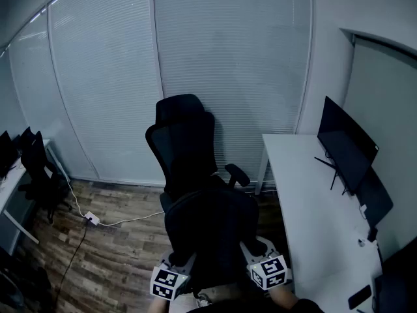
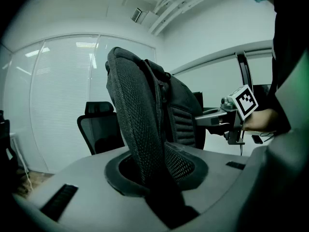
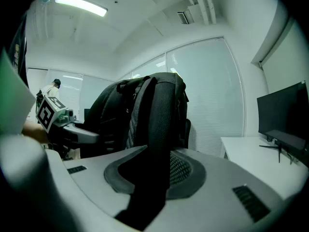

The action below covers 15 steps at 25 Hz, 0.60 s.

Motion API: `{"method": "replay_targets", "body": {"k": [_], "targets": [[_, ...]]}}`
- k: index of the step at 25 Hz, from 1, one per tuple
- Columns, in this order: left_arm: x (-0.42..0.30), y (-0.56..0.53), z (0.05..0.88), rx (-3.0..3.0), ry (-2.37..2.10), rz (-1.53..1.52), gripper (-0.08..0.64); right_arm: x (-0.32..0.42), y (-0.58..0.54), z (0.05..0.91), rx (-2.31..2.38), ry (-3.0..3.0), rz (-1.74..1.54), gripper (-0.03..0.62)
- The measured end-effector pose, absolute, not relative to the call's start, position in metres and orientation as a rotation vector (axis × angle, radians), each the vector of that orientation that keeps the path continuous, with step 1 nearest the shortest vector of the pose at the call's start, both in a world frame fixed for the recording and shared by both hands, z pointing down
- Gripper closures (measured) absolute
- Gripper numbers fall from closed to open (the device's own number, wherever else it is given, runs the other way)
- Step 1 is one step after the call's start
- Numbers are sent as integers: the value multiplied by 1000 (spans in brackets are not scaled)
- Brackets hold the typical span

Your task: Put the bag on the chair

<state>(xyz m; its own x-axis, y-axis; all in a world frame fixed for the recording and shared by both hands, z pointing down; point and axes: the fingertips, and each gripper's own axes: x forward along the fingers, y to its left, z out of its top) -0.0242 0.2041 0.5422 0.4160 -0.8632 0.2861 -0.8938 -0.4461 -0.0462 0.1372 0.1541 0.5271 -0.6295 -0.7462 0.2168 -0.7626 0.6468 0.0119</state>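
A black backpack (image 1: 212,230) hangs in front of me, held up by its two shoulder straps. My left gripper (image 1: 181,261) is shut on the mesh left strap (image 2: 142,129), which runs up between its jaws. My right gripper (image 1: 255,256) is shut on the right strap (image 3: 159,129) in the same way. The black office chair (image 1: 186,142), with a high back and headrest, stands just beyond the bag and faces me; the bag hides its seat. In the left gripper view the right gripper (image 2: 236,112) shows past the bag. In the right gripper view the left gripper (image 3: 53,117) shows at the left.
A white desk (image 1: 296,207) with a dark monitor (image 1: 345,149) runs along the right. A glass wall with blinds (image 1: 195,64) stands behind the chair. A power strip (image 1: 91,218) with cables lies on the wooden floor at the left, near another black chair (image 1: 39,171).
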Motion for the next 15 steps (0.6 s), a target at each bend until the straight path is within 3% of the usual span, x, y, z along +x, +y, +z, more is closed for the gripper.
{"method": "replay_targets", "body": {"k": [15], "targets": [[-13, 212, 546, 2523, -1627, 385, 433, 148, 161, 528, 1197, -2680, 125, 471]]}}
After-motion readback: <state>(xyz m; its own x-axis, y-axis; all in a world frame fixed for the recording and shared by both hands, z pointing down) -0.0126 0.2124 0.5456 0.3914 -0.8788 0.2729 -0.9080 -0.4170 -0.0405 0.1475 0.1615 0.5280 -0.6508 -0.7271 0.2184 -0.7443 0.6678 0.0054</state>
